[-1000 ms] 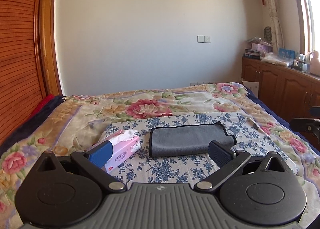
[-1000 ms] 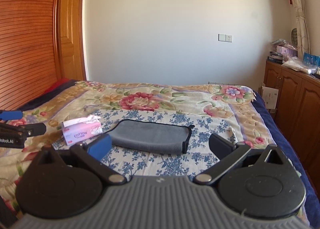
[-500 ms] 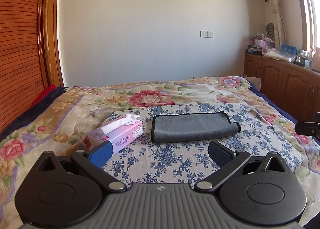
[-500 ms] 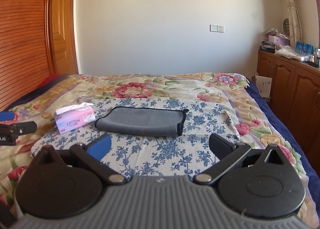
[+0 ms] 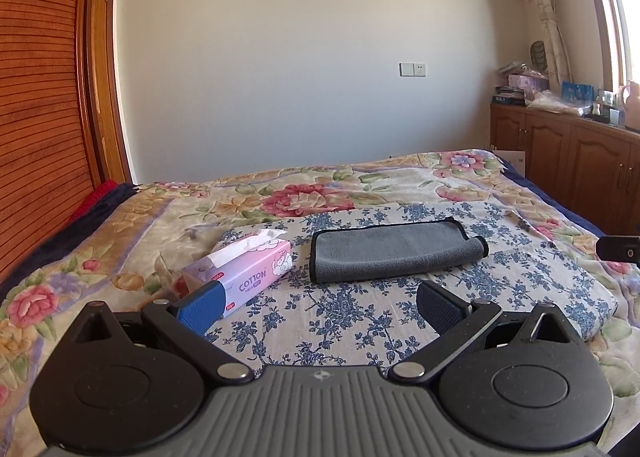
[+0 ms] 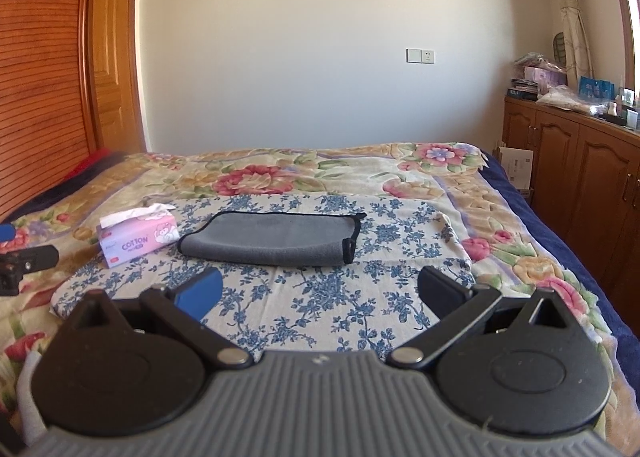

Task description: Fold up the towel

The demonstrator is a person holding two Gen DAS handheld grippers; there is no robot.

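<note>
The towel (image 5: 394,251) is grey with a dark edge and it lies folded into a long, narrow shape on a blue-flowered cloth (image 5: 340,313) that is spread over the bed (image 5: 120,241). In the right wrist view the same towel (image 6: 272,237) is seen with its rounded fold toward the camera and a small loop at its right end. Just beside the left end of the towel stands a pink tissue pack (image 5: 244,267) with the word COTTON on it; a white tissue sticks out of its top. The pack and the towel are near each other but do not touch.

The left gripper (image 5: 318,307) hangs above the cloth, on the near side of the towel, and its fingers (image 5: 438,307) are wide apart with nothing between them. The right gripper (image 6: 320,295) is in the same position on its side, also above the cloth, fingers (image 6: 440,291) spread apart and holding nothing. Neither gripper touches the towel.

At the right wall there is a wooden cabinet (image 6: 576,177) with small things on top.
</note>
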